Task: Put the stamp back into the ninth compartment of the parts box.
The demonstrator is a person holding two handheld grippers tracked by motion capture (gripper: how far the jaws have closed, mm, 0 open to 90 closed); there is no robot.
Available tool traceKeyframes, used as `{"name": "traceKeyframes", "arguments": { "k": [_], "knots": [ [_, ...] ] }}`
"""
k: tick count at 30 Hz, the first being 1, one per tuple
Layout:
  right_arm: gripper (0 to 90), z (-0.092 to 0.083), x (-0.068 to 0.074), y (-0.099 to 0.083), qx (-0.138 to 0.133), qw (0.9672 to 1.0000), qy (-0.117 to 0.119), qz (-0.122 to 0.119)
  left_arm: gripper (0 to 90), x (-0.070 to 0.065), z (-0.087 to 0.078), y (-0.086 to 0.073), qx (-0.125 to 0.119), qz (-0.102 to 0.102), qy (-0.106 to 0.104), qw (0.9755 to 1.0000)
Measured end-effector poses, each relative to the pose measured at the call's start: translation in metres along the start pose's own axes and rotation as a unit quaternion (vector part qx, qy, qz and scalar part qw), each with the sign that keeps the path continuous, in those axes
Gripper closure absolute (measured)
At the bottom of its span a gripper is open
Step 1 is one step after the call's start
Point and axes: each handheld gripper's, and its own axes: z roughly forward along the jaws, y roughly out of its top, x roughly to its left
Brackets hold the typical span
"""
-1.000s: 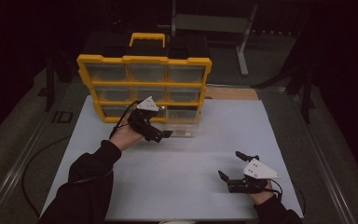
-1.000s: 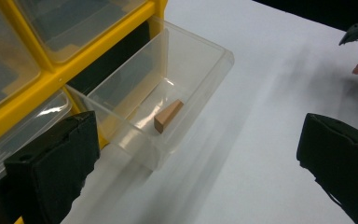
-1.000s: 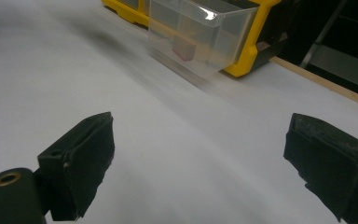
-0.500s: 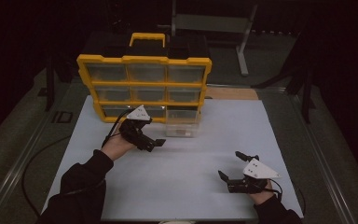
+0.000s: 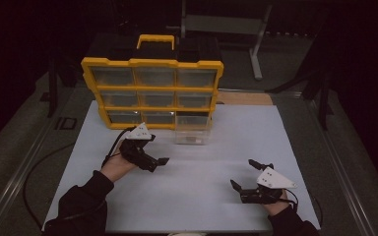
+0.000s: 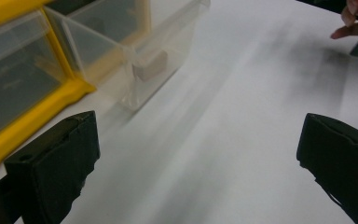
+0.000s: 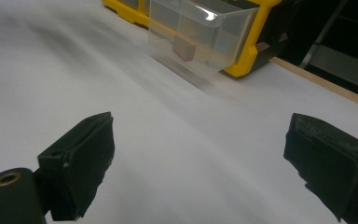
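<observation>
Yellow-framed organizer (image 5: pixel 152 63) sits upper centre of the high view, standing at the far edge of the white table top (image 5: pixel 197 196), black carry handle side up with a yellow grip. Three rows of clear drawers. Bottom-right clear drawer (image 5: pixel 193 129) is pulled out onto the table, front end well proud of the frame. Small brownish block (image 5: pixel 192 139) lies inside it near the front wall; in the left gripper view the block (image 6: pixel 150 64) shows upper centre, in the right gripper view (image 7: pixel 184 47) top centre, both through the clear wall.

Left gripper (image 5: pixel 158 162): left of centre in the high view, held in a hand (image 5: pixel 119 164) with a dark sleeve coming up from bottom left. Jaws wide apart, nothing between them, just bare white table in its own view. Sits below-left of the pulled-out drawer, near but not touching. Grey three-cornered plate on top, cable looping off to the left.

Right gripper (image 5: pixel 242 176): lower right of the high view, low over the table, well apart from the drawer. Jaws spread wide, holding nothing. Its own view looks across the table at the drawer (image 7: pixel 200 35) and the organizer's yellow corner, upper centre-right.

Left gripper view also catches fingertips of the other hand (image 6: pixel 354 23) at the top right corner.

Motion blur streaks on the table surface in both gripper views.
</observation>
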Motion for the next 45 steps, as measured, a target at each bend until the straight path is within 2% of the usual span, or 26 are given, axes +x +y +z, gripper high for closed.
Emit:
{"name": "traceKeyframes", "arguments": {
  "k": [9,11,18,26,45],
  "knots": [
    [8.6,0.000,0.001,0.000,-0.002,1.0000,0.002,0.002,0.0,-0.006,0.000,-0.023,-0.001,-0.004,-0.001,1.0000],
    [8.6,0.000,0.001,0.000,-0.001,1.0000,0.002,-0.001,0.0,-0.007,0.000,-0.029,-0.005,-0.011,-0.001,0.9999],
    [8.6,0.001,0.001,0.000,-0.002,1.0000,0.002,-0.004,0.0,-0.012,0.000,-0.050,0.001,-0.017,0.001,0.9999],
    [8.6,0.001,0.002,0.000,0.001,1.0000,0.003,-0.001,0.0,-0.015,-0.009,-0.070,0.003,-0.020,0.008,0.9998],
    [8.6,0.000,0.001,0.000,0.005,1.0000,0.003,-0.005,0.0,-0.029,-0.033,-0.103,0.007,-0.022,0.028,0.9993]
  ]
}}
